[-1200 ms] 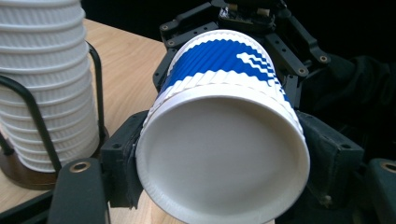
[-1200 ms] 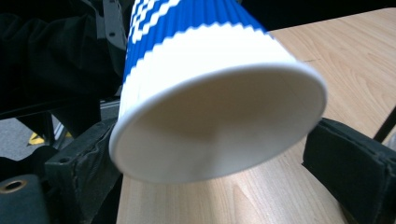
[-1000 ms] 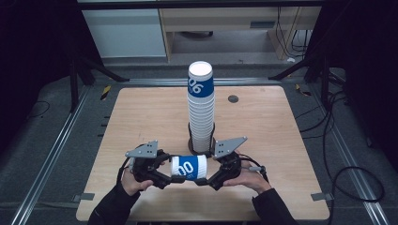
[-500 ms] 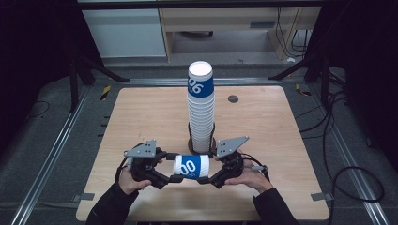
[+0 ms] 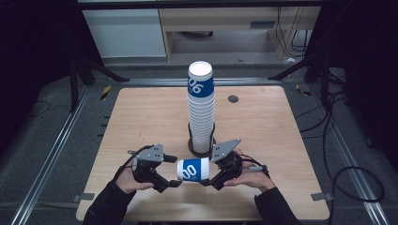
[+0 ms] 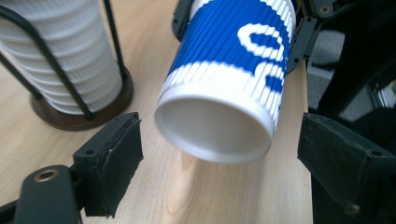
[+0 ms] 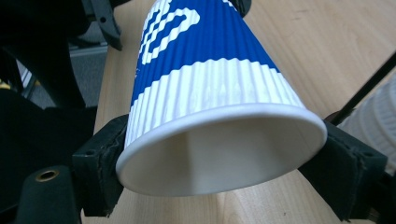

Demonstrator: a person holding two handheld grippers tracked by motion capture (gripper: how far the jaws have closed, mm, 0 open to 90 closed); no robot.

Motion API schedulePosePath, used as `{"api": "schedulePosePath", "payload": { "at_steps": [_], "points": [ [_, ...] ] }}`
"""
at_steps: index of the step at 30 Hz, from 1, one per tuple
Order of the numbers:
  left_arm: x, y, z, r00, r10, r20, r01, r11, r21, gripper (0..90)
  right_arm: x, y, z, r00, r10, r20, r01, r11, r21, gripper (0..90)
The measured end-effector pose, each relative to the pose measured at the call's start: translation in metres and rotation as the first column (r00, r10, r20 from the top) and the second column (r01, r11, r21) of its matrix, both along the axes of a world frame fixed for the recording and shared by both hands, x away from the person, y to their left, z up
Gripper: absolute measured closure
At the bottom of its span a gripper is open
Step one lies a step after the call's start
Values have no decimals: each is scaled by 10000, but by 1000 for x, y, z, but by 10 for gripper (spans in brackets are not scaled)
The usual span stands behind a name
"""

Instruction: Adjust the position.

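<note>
The cup is clamped at its rim by the right tongs so that the left tongs, whose jaws have just been opening, can be spread clear of its base.

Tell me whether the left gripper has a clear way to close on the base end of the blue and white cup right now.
Probably yes. The left gripper has just opened, and the cup has its base between the pads, untouched, nothing else in the gap. The right gripper is holding it by the rim end.
</note>
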State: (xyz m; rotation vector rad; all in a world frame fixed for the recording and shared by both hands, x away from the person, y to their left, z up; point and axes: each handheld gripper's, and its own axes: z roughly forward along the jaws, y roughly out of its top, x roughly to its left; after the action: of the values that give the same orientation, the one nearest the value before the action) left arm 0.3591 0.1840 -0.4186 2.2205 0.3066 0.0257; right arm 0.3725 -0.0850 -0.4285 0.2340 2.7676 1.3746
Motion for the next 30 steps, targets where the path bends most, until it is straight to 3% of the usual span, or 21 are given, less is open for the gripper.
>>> {"api": "schedulePosePath", "payload": {
  "at_steps": [5, 9, 18, 25, 30],
  "points": [
    [-3, -10, -7, 9995, -299, 102, 290, 9962, 825, 132, -3, 10, -5, 9997, 248, -48, -250, 9985, -487, 158],
    [-4, -14, -10, 9984, -560, 54, 550, 9923, 1113, 148, -6, 16, -8, 9985, 537, -44, -539, 9955, -777, 157],
    [-6, -17, -13, 9968, -800, -27, 796, 9876, 1354, 247, -9, 21, -8, 9973, 739, -44, -741, 9939, -817, 157],
    [-6, -17, -13, 9963, -860, 5, 851, 9865, 1402, 261, -9, 22, -9, 9968, 793, -46, -794, 9931, -865, 153],
    [-5, -16, -12, 9968, -799, 7, 791, 9883, 1301, 261, -8, 21, -9, 9976, 686, -57, -688, 9957, -612, 111]
  ]
}}
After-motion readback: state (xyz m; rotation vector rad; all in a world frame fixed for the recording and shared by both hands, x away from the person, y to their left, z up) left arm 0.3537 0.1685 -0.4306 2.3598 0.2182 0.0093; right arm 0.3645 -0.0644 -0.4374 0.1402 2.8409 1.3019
